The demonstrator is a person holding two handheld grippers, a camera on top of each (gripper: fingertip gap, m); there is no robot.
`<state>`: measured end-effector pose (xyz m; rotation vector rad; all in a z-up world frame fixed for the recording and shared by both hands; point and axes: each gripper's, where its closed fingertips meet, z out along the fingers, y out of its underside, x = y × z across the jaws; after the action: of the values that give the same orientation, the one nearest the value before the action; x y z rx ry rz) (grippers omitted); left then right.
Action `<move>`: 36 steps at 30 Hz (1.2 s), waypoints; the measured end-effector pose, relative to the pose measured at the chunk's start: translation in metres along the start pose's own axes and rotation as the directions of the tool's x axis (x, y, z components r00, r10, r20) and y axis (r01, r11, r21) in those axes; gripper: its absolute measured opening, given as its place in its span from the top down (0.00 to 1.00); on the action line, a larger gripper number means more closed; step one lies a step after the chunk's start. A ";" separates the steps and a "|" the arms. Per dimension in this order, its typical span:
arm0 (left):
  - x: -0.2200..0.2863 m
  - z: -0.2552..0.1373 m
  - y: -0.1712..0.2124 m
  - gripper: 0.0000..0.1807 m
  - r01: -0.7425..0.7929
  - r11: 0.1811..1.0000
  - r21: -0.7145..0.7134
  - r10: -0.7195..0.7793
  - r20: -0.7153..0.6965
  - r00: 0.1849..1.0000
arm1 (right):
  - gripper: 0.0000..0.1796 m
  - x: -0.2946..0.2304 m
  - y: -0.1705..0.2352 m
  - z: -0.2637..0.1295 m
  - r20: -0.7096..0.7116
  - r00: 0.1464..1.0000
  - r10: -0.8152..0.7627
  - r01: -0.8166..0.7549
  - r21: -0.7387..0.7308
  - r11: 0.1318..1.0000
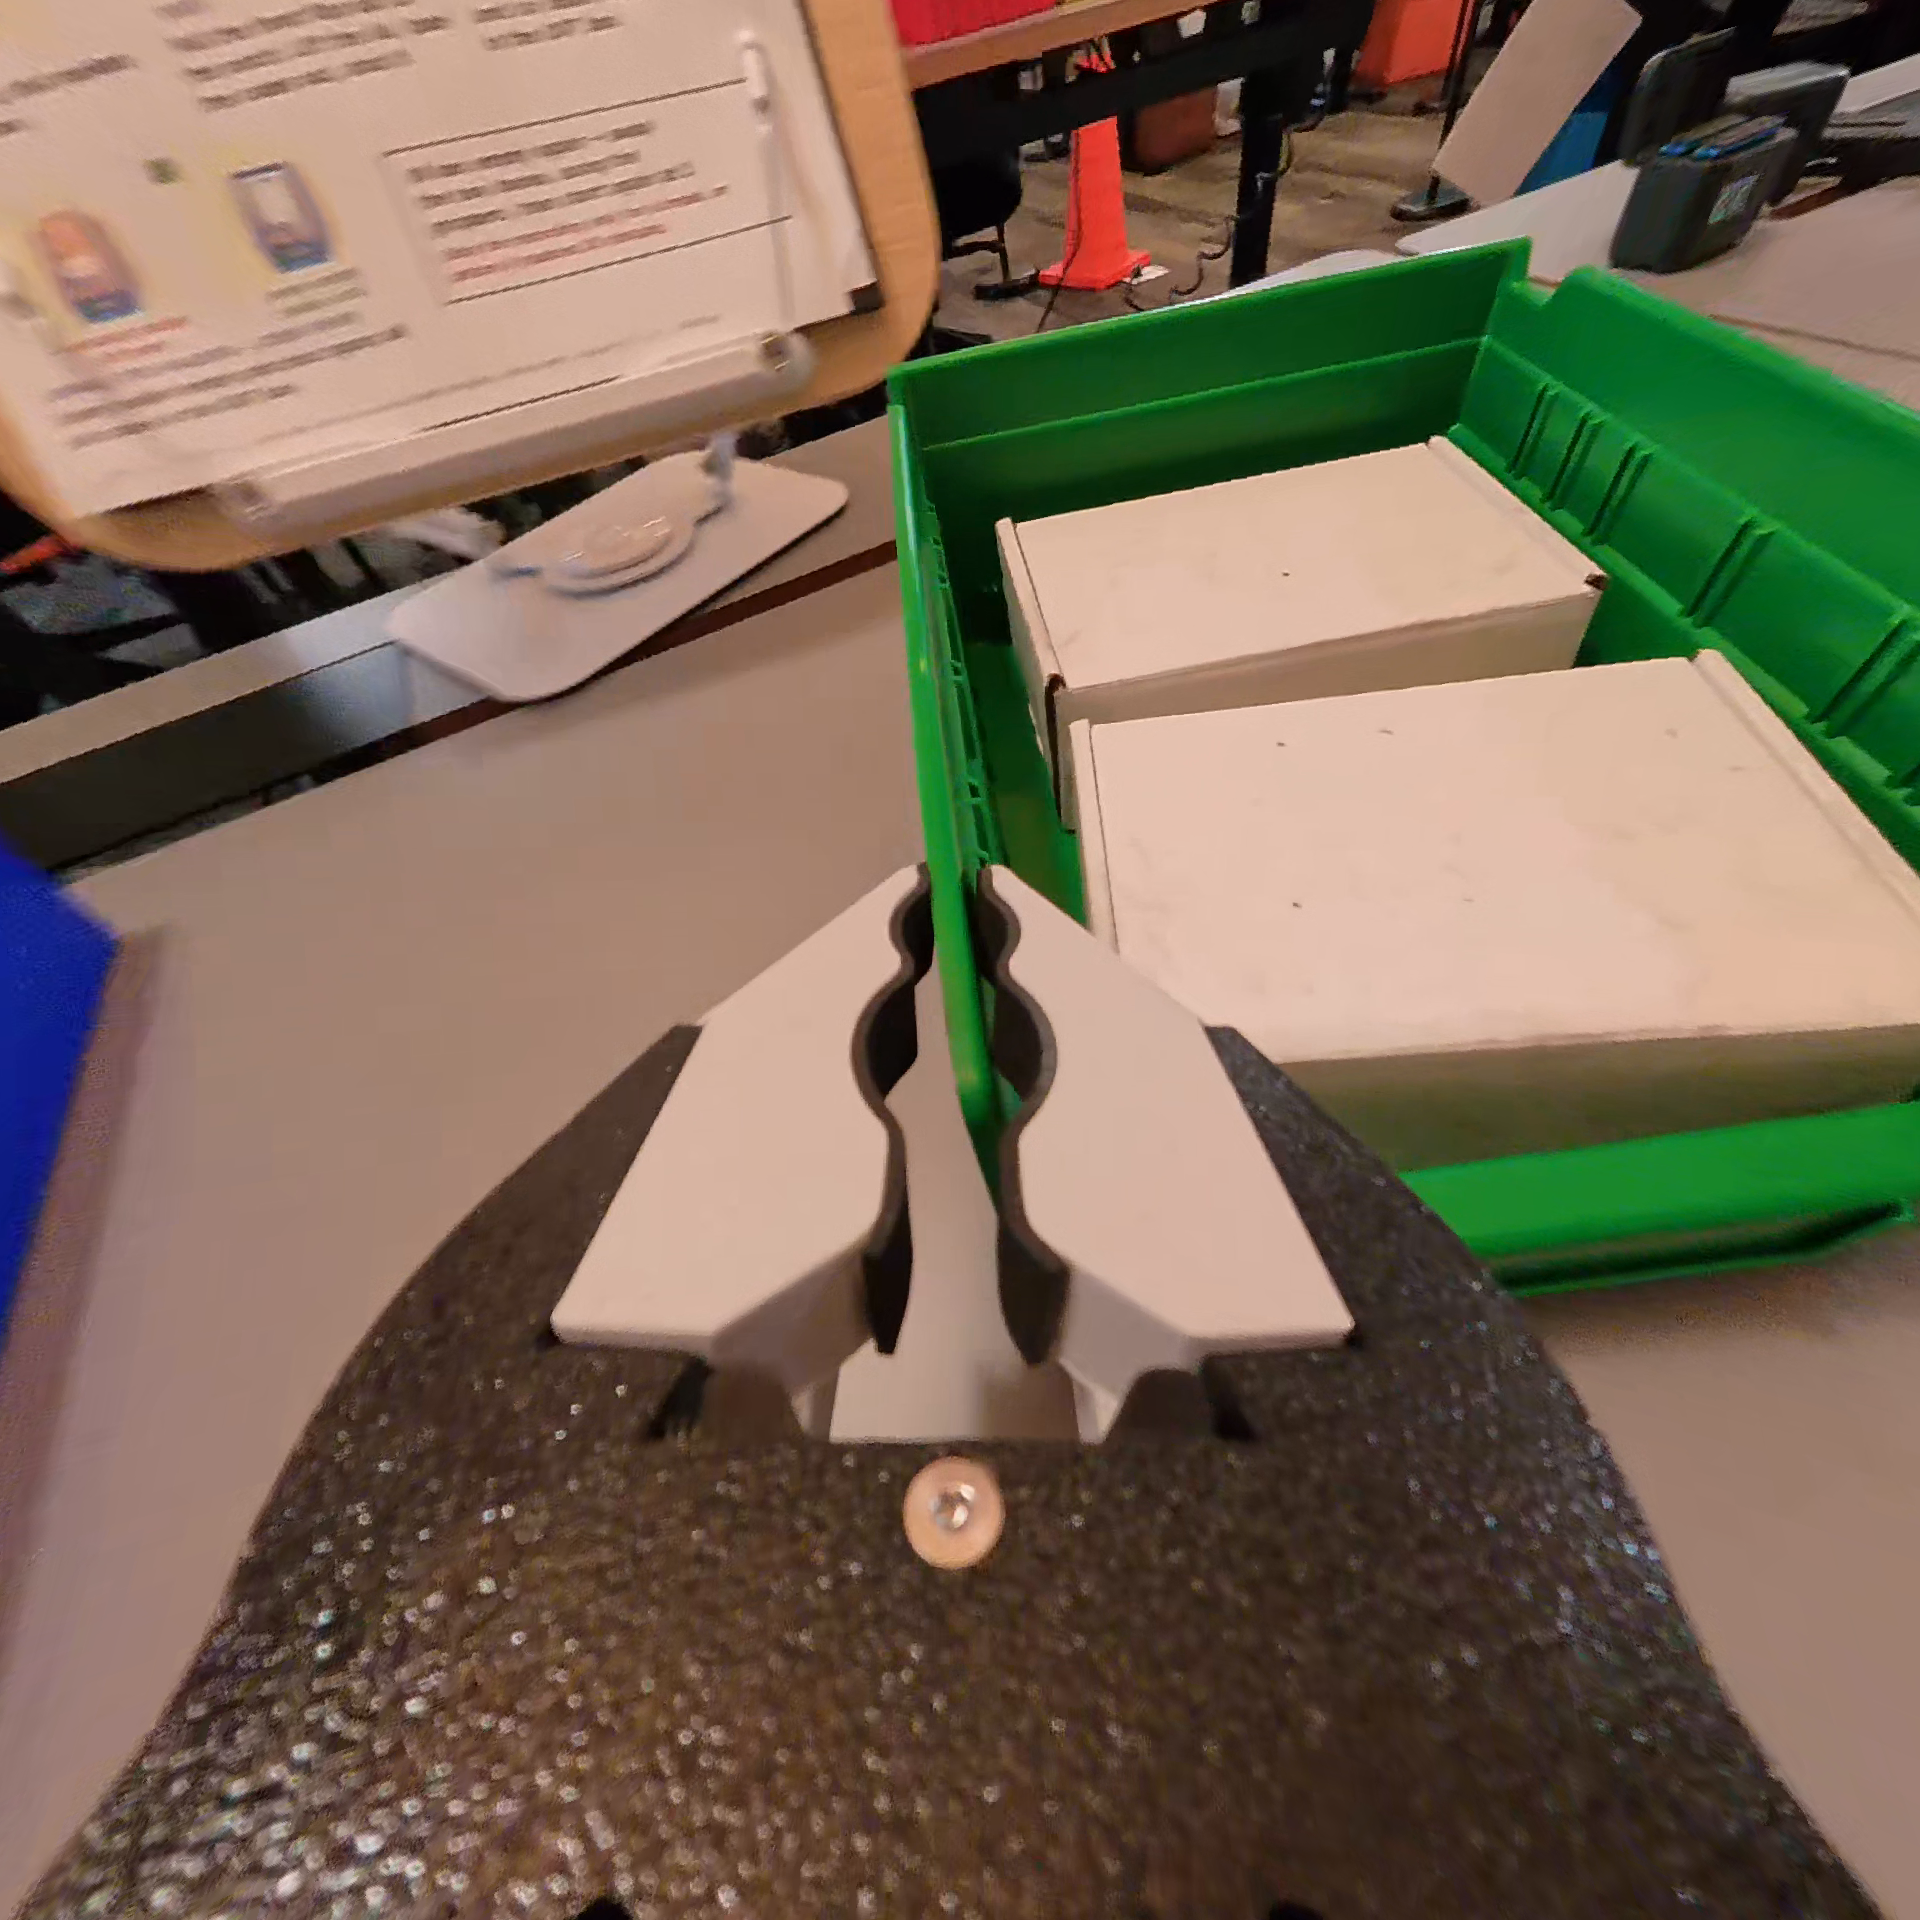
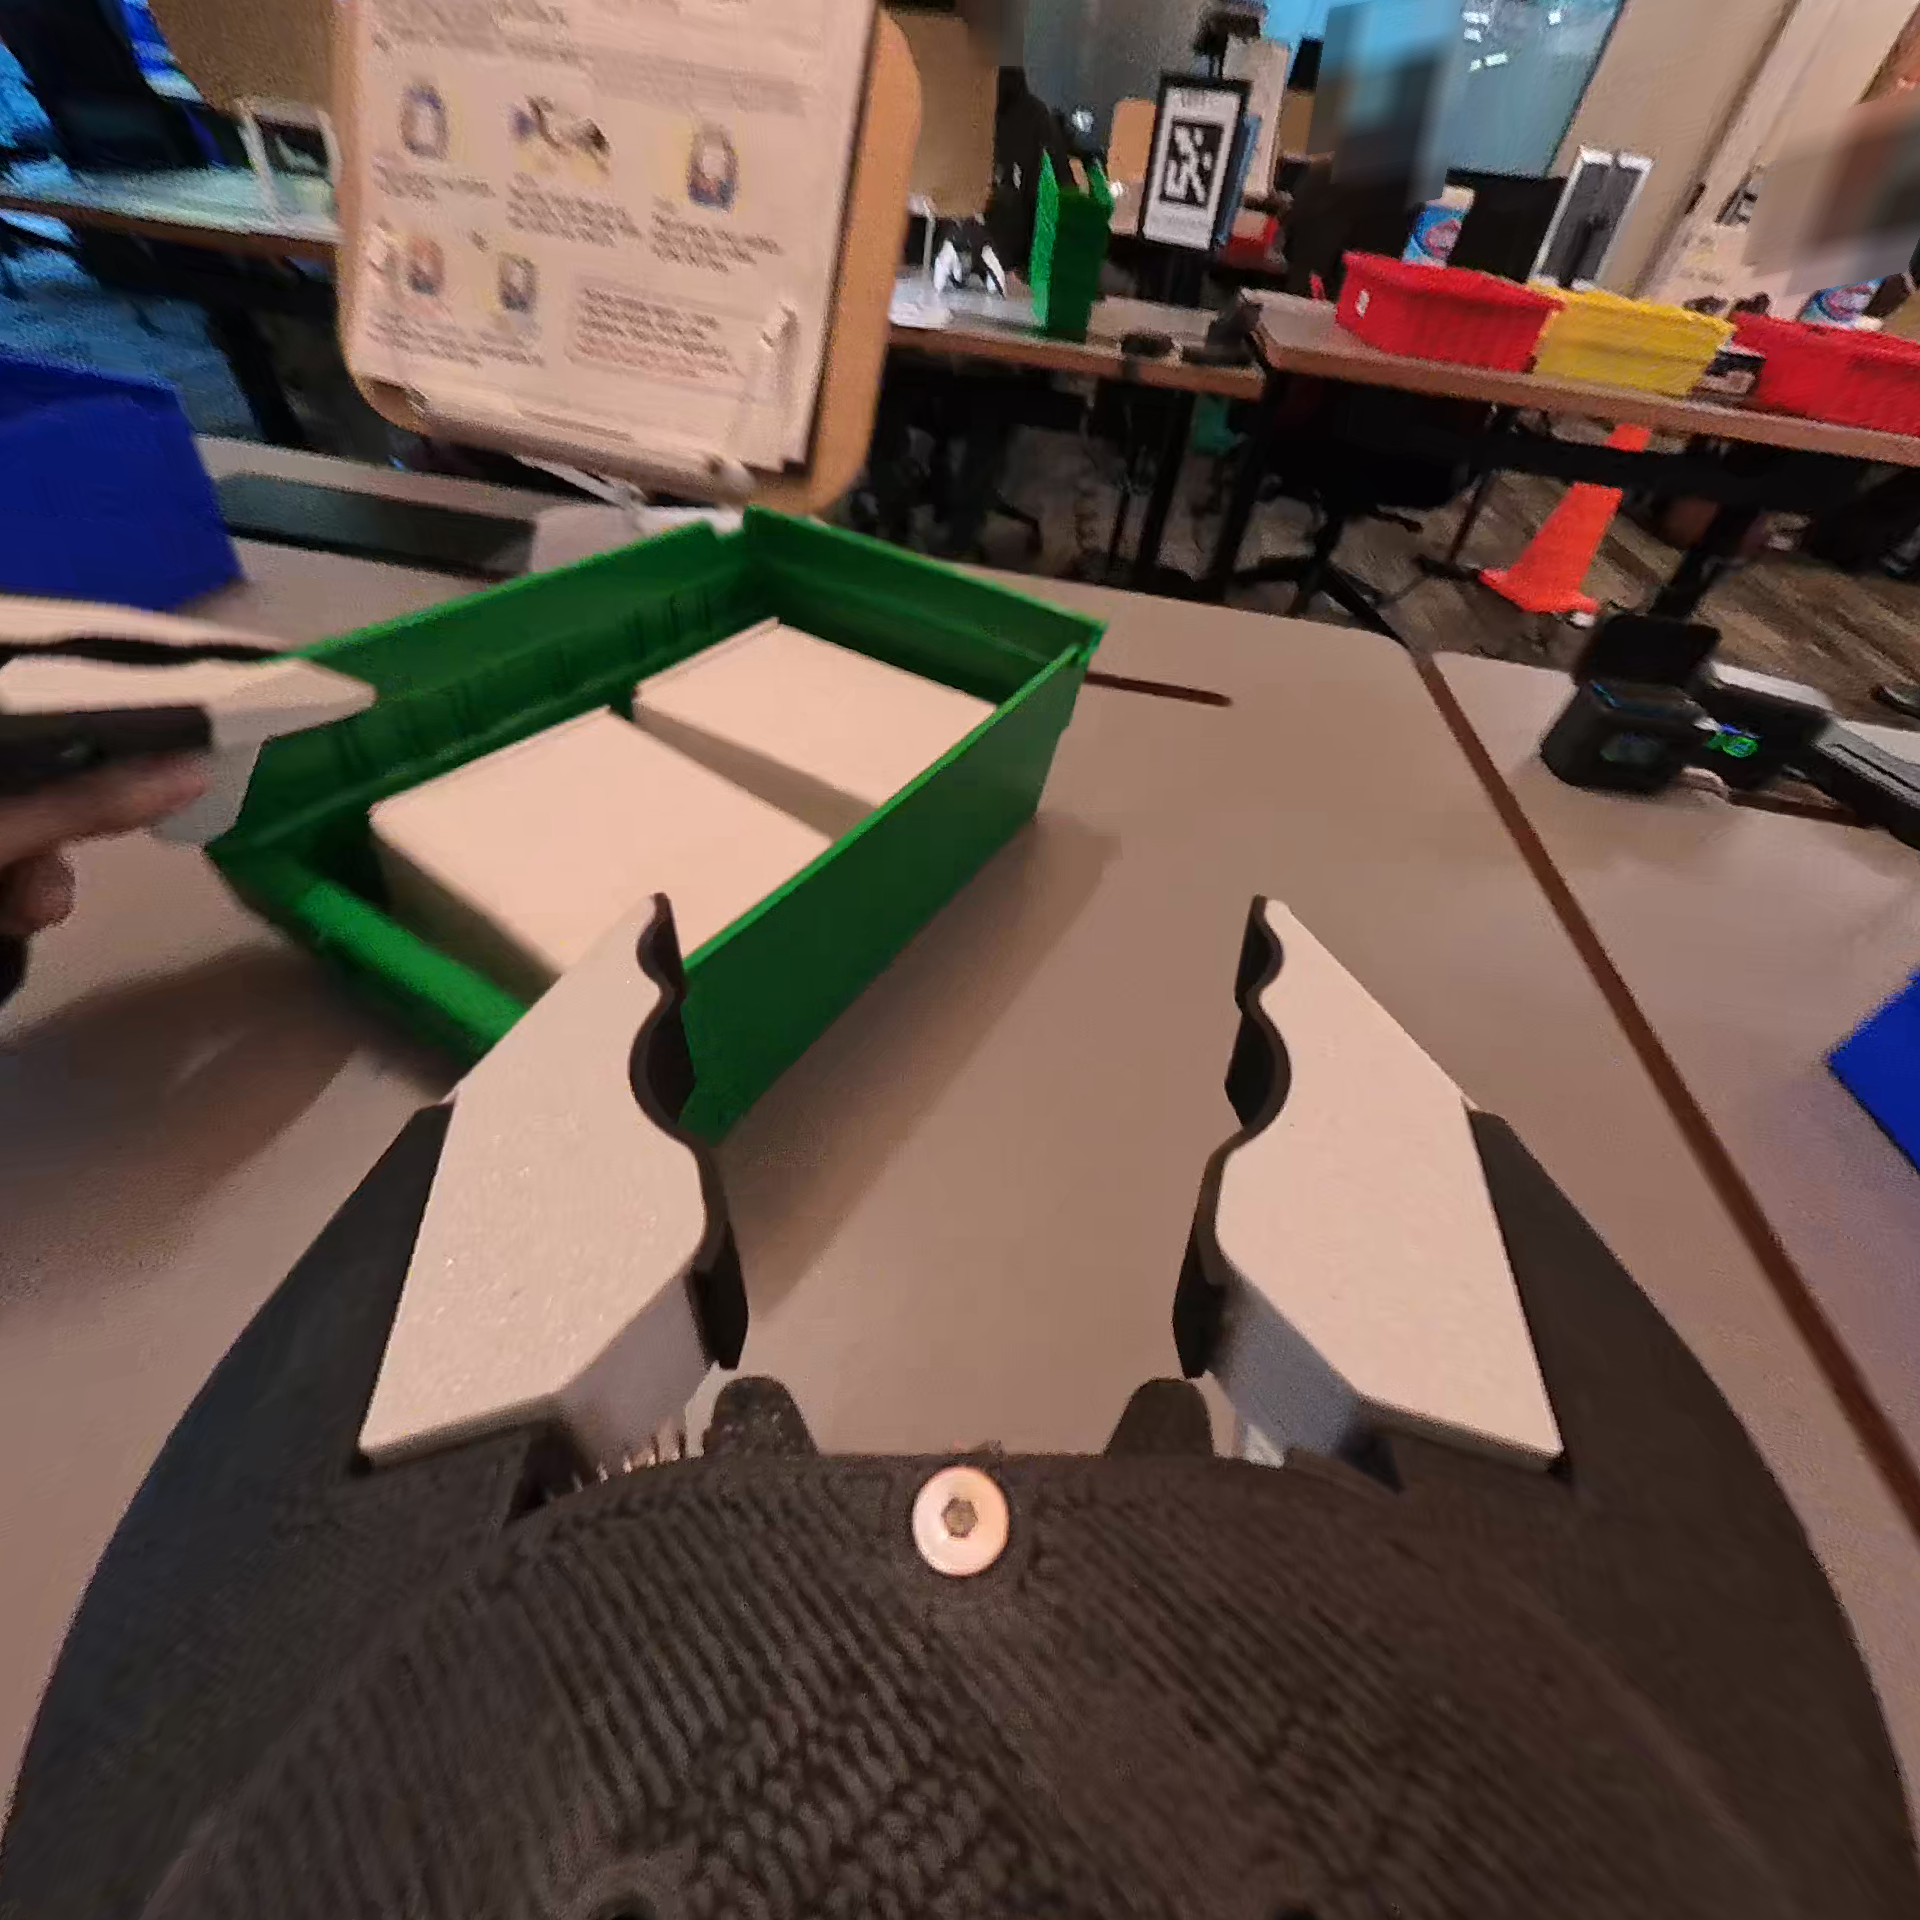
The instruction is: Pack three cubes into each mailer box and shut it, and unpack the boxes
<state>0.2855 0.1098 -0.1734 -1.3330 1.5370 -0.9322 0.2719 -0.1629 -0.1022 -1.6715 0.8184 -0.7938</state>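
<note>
- Two white mailer boxes lie shut, side by side in a green bin point(image 1: 1195, 343): the near box point(image 1: 1455, 862) fills the front and the far box point(image 1: 1288, 592) sits just behind it, a narrow gap between them.
- The bin stands on a grey table point(image 1: 468, 987); its right end runs out of the left wrist view.
- No cubes show; what the shut boxes hold cannot be told.
- The left gripper point(image 1: 954, 883) has its fingers drawn close on the bin's left wall, seemingly pinching the rim, though the contact itself is hard to make out.
- The right gripper point(image 2: 961, 914) hovers with fingers spread wide over bare table beside the bin's right wall; one fingertip overlaps that wall's corner.
- Beyond the bin a blurred instruction sheet on a stand point(image 2: 603, 239) leans forward.
- At the far left a blue bin point(image 2: 94, 499) is cut off by the frame edge.
</note>
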 end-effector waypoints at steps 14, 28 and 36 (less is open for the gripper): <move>-0.091 -0.170 0.072 0.98 0.037 0.997 0.073 -0.052 0.220 0.974 | 0.37 -0.359 -0.147 0.195 0.524 0.842 0.129 -0.040 -0.179 0.983; -0.115 -0.190 0.081 0.97 0.071 0.992 0.104 -0.094 0.232 0.968 | 0.71 -0.498 -0.010 0.315 0.356 0.912 0.205 0.078 -0.640 0.764; -0.131 -0.196 0.086 0.98 0.056 0.993 0.101 -0.080 0.253 0.964 | 0.78 -0.491 -0.034 0.316 0.376 0.858 0.350 0.003 -0.684 0.729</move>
<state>0.0777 0.2511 -0.1689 -1.3875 1.2427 -0.8262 0.2714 0.4163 -0.1874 -2.2473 0.9389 0.1276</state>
